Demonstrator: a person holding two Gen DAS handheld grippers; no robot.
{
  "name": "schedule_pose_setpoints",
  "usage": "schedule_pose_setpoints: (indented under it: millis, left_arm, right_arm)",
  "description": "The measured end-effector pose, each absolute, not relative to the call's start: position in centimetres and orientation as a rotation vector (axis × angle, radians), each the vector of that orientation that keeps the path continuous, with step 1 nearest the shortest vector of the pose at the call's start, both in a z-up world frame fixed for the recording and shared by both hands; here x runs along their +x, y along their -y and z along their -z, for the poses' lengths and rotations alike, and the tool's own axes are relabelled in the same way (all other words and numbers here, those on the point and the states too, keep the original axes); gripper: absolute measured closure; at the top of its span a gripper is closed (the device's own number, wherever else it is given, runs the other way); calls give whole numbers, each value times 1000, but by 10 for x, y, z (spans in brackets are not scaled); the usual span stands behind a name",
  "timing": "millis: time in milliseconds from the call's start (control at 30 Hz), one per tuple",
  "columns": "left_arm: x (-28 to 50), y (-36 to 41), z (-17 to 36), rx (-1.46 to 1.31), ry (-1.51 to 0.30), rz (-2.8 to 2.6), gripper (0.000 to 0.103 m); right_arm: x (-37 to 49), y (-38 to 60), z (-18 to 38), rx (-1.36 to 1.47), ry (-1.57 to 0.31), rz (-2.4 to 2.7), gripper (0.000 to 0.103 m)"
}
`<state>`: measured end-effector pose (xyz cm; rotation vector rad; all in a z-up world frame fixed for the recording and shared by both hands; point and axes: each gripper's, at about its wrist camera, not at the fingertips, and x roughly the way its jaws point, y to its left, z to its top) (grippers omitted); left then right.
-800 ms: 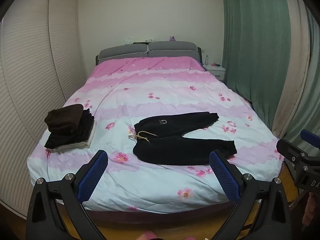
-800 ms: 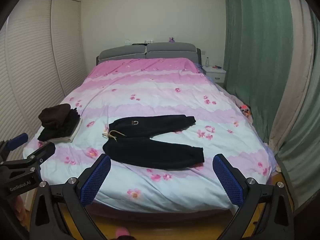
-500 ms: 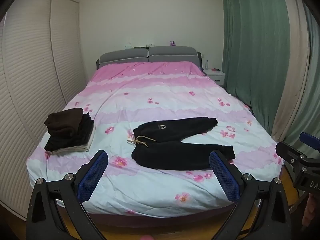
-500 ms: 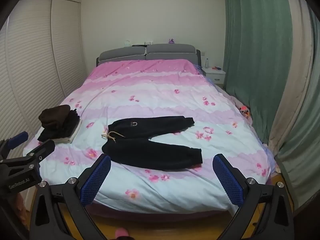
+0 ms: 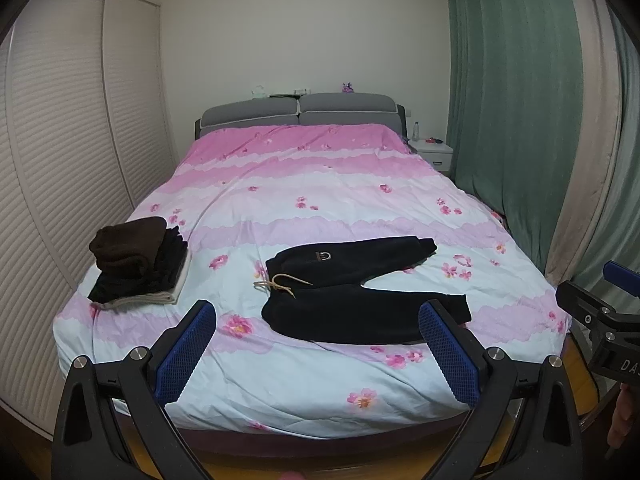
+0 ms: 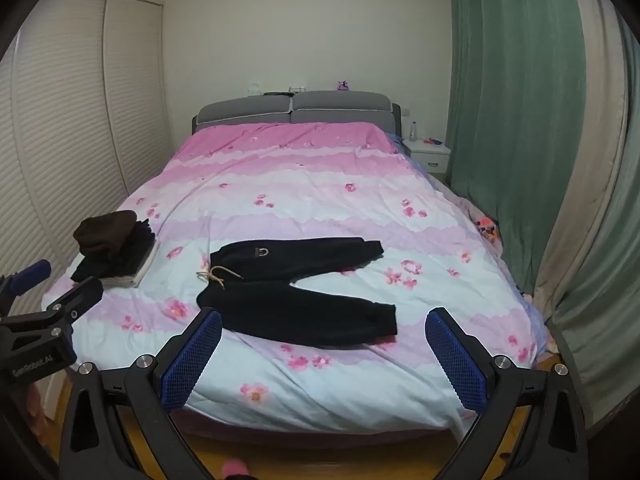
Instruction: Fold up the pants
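- The pants (image 5: 360, 292) lie unfolded at centre frame on the bed (image 5: 320, 376), legs splayed toward the right, drawstring loose at the waist.
- Left claw (image 5: 318, 354) and right claw (image 6: 324, 358) both hang wide open and empty, short of the bed's near edge.
- Risk: a shallow pinch may catch the quilt too, dragging it with the fold.
- The clothes stack (image 5: 138, 266) at left sits well apart.
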<state>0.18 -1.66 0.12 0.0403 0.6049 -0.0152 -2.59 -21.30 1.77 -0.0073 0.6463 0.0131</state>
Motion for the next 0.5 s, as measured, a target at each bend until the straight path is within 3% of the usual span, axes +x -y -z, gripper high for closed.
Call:
schedule_pose_setpoints:
  millis: [500]
  left_arm:
    - [2,22,-6,63,-589,28,0]
  right_arm:
    - [-24,218,-15,5,-649,-2,0]
